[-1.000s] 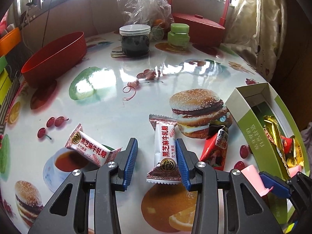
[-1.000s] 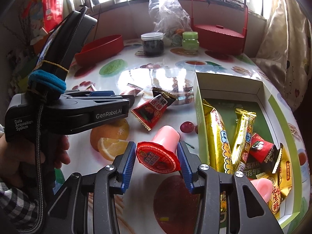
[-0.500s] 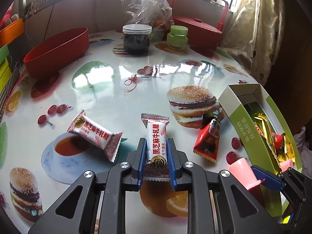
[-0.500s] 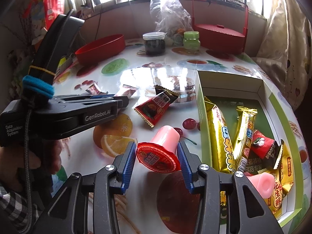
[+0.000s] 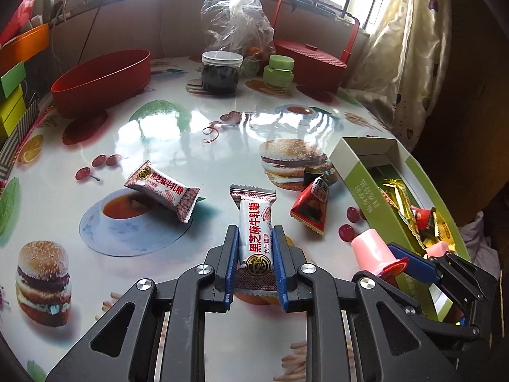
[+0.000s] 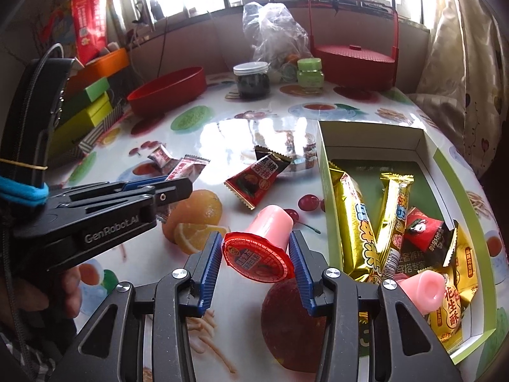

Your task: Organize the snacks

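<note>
Left gripper (image 5: 254, 248) now clamped on the white nougat candy (image 5: 254, 222), fingers (image 5: 231, 254) narrow against both long sides of the wrapper; a second ago spread wide with the candy lying loose between them. Candy lifted at its near end, far end pointing away over the counter (image 5: 191, 133). Right gripper (image 6: 256, 254) unchanged: fingers (image 6: 212, 258) half closed on the pink jelly cup (image 6: 261, 245), red foil lid facing the camera, cup held just beside the left wall of the green box (image 6: 324, 165).

Second nougat candy (image 5: 162, 191) left where it was, tilted on the printed teacup toward the counter's left side. Red triangular packet (image 5: 313, 203) flat between the held candy and the box, no shift seen. Inside the box: two gold bars (image 6: 356, 216), a small dark red packet (image 6: 423, 232), a yellow peanut-crisp packet (image 6: 451, 305) and another pink jelly cup (image 6: 423, 289) at the near end.

Glossy counter printed with burgers, cherries, oranges and tea. Along the far edge: red oval tub (image 5: 101, 79) at left, dark jar with a pale lid (image 5: 221, 73), small green jar (image 5: 280, 73), clear plastic bag (image 5: 238, 22), red lidded basket with a tall handle (image 5: 308, 60). Barred window behind, cream curtain (image 5: 404, 63) at right, coloured boxes (image 6: 86, 108) stacked off the left edge.
</note>
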